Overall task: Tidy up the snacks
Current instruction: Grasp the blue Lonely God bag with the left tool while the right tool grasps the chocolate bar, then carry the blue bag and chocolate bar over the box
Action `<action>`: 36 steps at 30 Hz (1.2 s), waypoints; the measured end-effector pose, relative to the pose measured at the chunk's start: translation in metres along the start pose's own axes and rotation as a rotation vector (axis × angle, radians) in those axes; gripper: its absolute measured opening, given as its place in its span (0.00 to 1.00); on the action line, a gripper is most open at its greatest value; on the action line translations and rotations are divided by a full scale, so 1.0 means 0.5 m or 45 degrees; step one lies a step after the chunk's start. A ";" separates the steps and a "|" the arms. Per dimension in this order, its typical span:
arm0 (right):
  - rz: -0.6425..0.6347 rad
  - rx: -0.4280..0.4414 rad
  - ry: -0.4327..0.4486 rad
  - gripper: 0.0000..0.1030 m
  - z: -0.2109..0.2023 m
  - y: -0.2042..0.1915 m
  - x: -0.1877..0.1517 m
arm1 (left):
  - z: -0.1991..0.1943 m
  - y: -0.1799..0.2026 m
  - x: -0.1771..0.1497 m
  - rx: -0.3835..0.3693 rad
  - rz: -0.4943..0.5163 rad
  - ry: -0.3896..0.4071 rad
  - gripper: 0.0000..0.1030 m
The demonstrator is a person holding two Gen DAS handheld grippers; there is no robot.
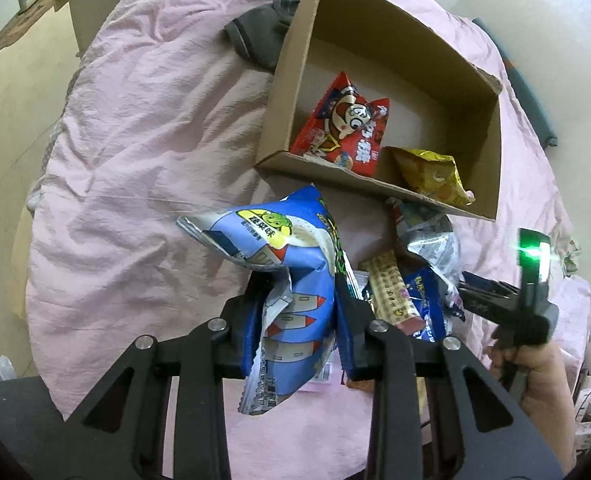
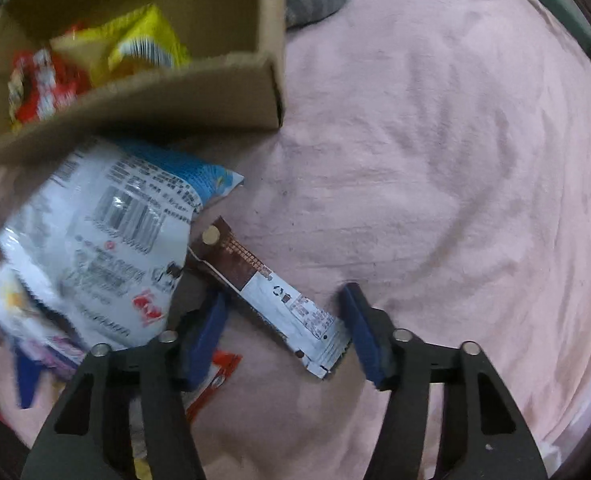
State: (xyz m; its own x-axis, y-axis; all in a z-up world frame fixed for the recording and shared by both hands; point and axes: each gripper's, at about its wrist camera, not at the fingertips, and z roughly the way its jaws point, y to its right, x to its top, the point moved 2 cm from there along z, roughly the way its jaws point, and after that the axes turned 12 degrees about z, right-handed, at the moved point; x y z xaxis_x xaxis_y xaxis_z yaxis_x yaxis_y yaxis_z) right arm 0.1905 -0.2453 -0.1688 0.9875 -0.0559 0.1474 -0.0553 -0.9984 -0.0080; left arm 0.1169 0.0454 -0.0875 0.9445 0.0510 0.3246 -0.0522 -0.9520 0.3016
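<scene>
My left gripper (image 1: 299, 300) is shut on a blue snack bag (image 1: 291, 264) and holds it above the pink bedsheet, just short of the cardboard box (image 1: 291, 60). The box holds a red snack bag (image 1: 343, 128) and a yellow snack bag (image 1: 431, 176). My right gripper (image 2: 285, 320) is open, its fingers on either side of a brown-and-white snack bar (image 2: 271, 296) lying on the sheet. A white-and-blue bag (image 2: 111, 240) lies left of the bar. The box (image 2: 167, 96) with both bags shows at the upper left of the right wrist view.
Several more snack packets (image 1: 411, 292) lie in a pile on the pink bedsheet (image 1: 143, 128) below the box. A grey garment (image 1: 259, 36) lies behind the box's left side. The right hand-held gripper (image 1: 531, 300) shows at the right edge.
</scene>
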 end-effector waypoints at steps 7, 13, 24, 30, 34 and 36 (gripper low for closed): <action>0.042 0.062 0.093 0.18 -0.064 0.013 -0.011 | 0.008 -0.002 -0.005 0.028 0.002 -0.013 0.25; 0.118 0.169 0.198 0.18 -0.148 0.040 -0.044 | 0.007 0.008 -0.010 0.043 0.020 -0.006 0.24; 0.123 0.359 0.312 0.18 -0.207 0.043 -0.156 | -0.019 0.056 -0.010 0.082 0.137 0.070 0.23; 0.107 0.379 0.368 0.18 -0.209 0.032 -0.151 | -0.057 0.074 -0.005 0.048 0.177 0.179 0.23; 0.154 0.453 0.439 0.18 -0.228 0.026 -0.145 | -0.098 0.088 -0.007 0.088 0.226 0.212 0.23; 0.156 0.490 0.454 0.18 -0.235 0.023 -0.140 | -0.124 0.097 -0.005 0.104 0.246 0.258 0.23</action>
State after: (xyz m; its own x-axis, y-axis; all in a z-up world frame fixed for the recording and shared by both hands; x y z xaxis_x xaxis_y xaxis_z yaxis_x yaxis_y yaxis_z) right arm 0.1032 -0.2526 -0.0628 0.8623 -0.2354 0.4484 -0.0428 -0.9162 -0.3985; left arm 0.0919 0.0179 -0.0181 0.8349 -0.0822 0.5442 -0.1907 -0.9707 0.1459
